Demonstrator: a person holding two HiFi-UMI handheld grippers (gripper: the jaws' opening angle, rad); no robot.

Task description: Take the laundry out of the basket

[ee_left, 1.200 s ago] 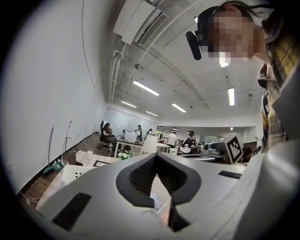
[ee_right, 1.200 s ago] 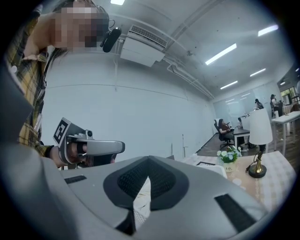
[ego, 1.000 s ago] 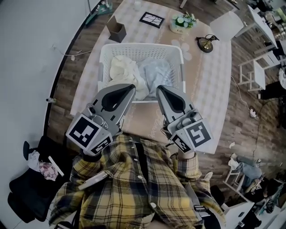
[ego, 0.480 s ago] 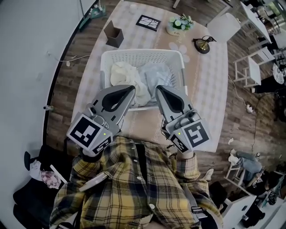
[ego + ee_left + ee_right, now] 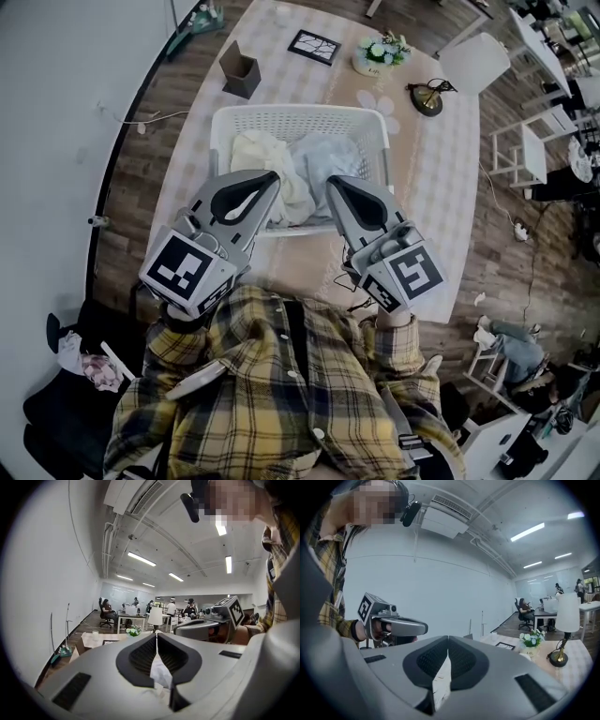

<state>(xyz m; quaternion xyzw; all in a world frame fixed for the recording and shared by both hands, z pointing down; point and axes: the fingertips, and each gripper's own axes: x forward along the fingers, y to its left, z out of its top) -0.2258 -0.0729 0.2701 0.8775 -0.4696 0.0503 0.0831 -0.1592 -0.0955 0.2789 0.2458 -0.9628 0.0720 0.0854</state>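
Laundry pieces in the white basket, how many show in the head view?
2: a crumpled cream cloth in the left half of the white plastic lattice basket, a pale blue cloth in its right half. Others may lie hidden underneath.

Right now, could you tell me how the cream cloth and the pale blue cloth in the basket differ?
The cream cloth lies in the left half of the white basket; the pale blue cloth lies in the right half. The cream cloth is a warm off-white, the pale blue cloth a cool grey-blue. Both are crumpled, meet in the middle and sit inside the basket.
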